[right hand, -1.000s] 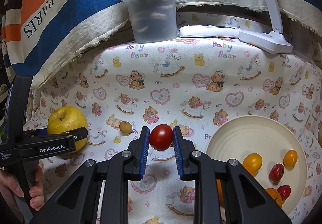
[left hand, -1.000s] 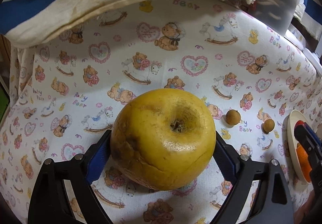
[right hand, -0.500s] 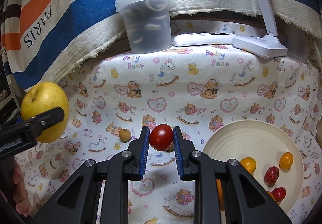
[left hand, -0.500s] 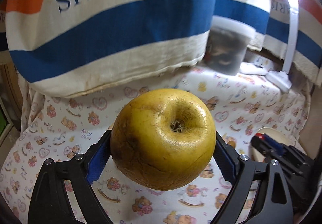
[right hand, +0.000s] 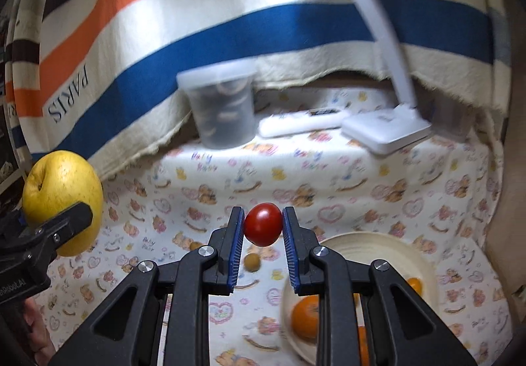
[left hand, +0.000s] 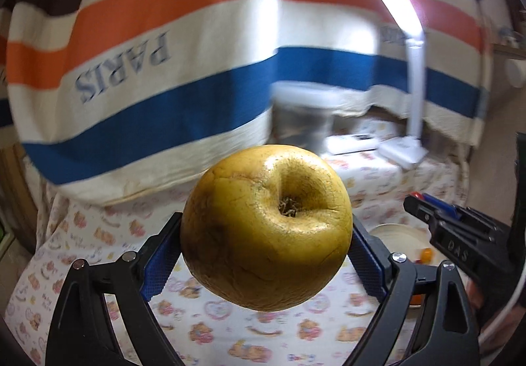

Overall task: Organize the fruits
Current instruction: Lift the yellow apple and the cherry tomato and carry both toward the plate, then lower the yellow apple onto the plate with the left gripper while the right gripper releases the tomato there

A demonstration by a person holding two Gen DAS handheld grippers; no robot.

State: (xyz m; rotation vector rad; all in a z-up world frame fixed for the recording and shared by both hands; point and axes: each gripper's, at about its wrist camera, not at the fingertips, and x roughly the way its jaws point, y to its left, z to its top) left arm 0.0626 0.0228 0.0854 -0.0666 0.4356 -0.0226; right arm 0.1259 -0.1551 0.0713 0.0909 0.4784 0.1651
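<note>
The left gripper (left hand: 266,254) has its fingers spread wide and clamped on a big yellow apple (left hand: 266,228), which hangs in the air above the bench (left hand: 203,316). The right gripper (right hand: 263,228) has its fingers almost closed on a small red tomato (right hand: 263,228), also in the air. Only the right wrist view shows two small brown fruits (right hand: 252,262) on the cloth and an orange (right hand: 305,316) in the cream plate (right hand: 378,247) at near right. The left view shows the plate only partly.
</note>
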